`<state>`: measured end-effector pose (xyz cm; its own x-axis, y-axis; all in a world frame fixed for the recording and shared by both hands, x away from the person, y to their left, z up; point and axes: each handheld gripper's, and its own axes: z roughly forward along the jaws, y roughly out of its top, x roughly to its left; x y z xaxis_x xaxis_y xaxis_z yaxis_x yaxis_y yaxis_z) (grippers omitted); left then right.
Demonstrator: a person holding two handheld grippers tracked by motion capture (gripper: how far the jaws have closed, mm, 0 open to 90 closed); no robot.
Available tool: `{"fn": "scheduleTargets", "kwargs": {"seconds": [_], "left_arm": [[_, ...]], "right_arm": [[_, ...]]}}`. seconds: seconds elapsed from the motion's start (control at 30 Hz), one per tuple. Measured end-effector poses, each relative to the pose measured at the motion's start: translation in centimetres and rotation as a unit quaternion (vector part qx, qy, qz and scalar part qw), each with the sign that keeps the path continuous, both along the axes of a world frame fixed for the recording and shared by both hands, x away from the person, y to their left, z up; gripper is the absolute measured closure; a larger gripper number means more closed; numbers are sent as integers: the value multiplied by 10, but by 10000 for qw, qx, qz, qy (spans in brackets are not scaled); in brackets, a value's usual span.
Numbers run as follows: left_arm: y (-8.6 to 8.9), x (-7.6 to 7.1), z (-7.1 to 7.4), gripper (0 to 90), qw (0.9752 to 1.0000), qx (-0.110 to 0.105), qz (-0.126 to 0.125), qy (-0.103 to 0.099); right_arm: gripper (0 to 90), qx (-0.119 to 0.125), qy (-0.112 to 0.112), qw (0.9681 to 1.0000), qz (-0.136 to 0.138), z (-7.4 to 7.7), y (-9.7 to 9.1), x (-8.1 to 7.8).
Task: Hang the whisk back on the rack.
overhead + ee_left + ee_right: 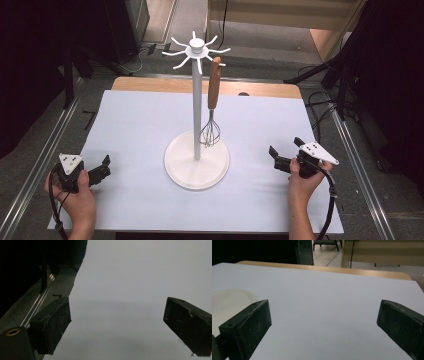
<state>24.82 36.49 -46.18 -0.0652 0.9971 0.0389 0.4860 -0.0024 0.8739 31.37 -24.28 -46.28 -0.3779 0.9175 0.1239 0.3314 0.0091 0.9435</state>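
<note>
- Left tongs (102,169) near the worktop's (260,200) left front corner, jaws wide apart, gripping nothing.
- Right tongs (285,150) near the right edge, jaws also spread wide, empty.
- White stand (197,159) mid-worktop between them, well apart from both.
- Whisk (212,107) with wooden handle hangs from a hook on the stand's right side, wires just above the base.

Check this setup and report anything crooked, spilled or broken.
Nothing stands out. The white stand sits upright mid-table, and the whisk hangs straight from one hook, head down just above the base. The white sheet lies flat and clean. The left gripper and right gripper rest open and empty at either side.
</note>
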Motion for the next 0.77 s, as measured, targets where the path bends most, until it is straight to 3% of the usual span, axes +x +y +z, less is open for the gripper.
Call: {"fn": "scheduleTargets", "kwargs": {"seconds": [0.23, 0.37, 0.5, 0.63, 0.77], "left_arm": [[0, 0, 0, 79, 10000, -2, -7, -4], [0, 0, 0, 79, 10000, -15, -2, -4], [0, 0, 0, 80, 10000, -17, -2, -6], [0, 0, 0, 79, 10000, -32, -5, -6], [1, 0, 0, 79, 10000, -26, -4, 0]], "right_arm": [[0, 33, 182, 9996, -227, -18, -10, -2], [0, 45, 200, 9991, -383, -18, -17, -4], [0, 391, 195, 9978, -508, -22, -24, -6], [0, 235, 155, 9983, -508, -24, -21, -4], [0, 319, 188, 9980, -520, -24, -22, -4]]}}
